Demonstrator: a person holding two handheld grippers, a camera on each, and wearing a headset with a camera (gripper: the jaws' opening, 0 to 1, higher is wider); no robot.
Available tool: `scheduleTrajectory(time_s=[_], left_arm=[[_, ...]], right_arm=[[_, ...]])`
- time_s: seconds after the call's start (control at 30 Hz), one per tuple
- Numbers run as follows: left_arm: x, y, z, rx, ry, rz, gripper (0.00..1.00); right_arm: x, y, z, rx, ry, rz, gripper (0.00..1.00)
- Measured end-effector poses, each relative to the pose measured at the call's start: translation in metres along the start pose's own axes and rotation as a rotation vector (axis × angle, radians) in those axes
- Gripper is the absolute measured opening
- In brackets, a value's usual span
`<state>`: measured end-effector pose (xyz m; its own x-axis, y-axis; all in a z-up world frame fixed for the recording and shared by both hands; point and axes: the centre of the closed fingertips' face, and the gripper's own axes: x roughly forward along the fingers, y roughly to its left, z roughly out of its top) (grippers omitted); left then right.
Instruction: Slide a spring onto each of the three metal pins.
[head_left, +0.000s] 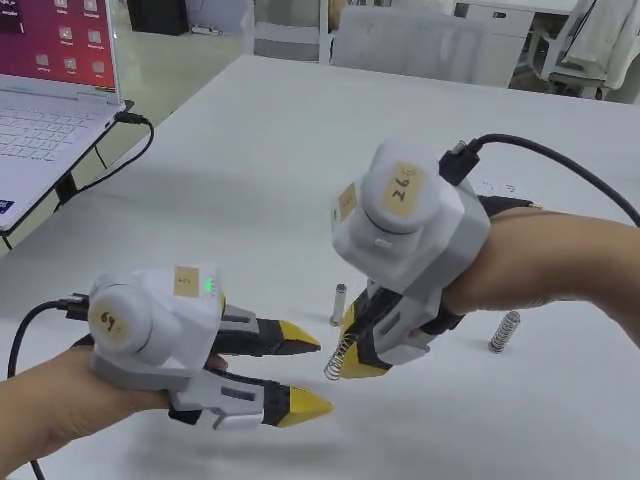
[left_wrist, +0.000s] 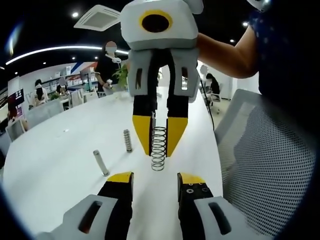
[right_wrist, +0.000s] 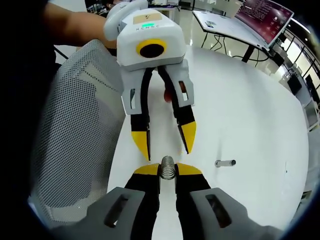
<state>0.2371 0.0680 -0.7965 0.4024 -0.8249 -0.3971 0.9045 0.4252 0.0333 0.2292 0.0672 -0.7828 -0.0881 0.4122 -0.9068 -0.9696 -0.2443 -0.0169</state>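
Spring (head_left: 338, 358) hangs pinched in the down-tilted right claw (head_left: 356, 345).

Right gripper (head_left: 352, 355): round tan sticker (head_left: 403, 190) on its white housing, handwritten "26", maybe a 3rd mark after it, can't tell. Small side sticker (head_left: 347, 202) next to it, writing too small to read.

Left gripper (head_left: 305, 370): end sticker (head_left: 108, 322), handwritten, looks like "69" seen sideways, not sure. Square tag (head_left: 186, 281) on top w/ one mark, unreadable.

In the right gripper view, a short printed word (right_wrist: 146, 28) on the left gripper's white top, approx. "KENSC", blurred.

Laptop screen (head_left: 60, 40): icon captions too small to read.
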Motion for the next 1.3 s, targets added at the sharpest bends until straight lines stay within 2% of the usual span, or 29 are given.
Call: scheduleTrajectory(time_s=[0.7,1.03,1.3], left_arm=[[-0.008,0.004,-0.004,-0.090,-0.036,0.061,0.55],[-0.008,-0.001,-0.006,-0.105,-0.047,0.051,0.60],[-0.008,-0.004,-0.007,-0.114,-0.051,0.045,0.61]], right_arm=[[-0.017,-0.021,-0.010,0.008,0.024,-0.041,0.08],[-0.025,-0.043,-0.013,0.010,0.047,-0.071,0.08],[-0.028,-0.060,-0.009,0.011,0.049,-0.085,0.08]])
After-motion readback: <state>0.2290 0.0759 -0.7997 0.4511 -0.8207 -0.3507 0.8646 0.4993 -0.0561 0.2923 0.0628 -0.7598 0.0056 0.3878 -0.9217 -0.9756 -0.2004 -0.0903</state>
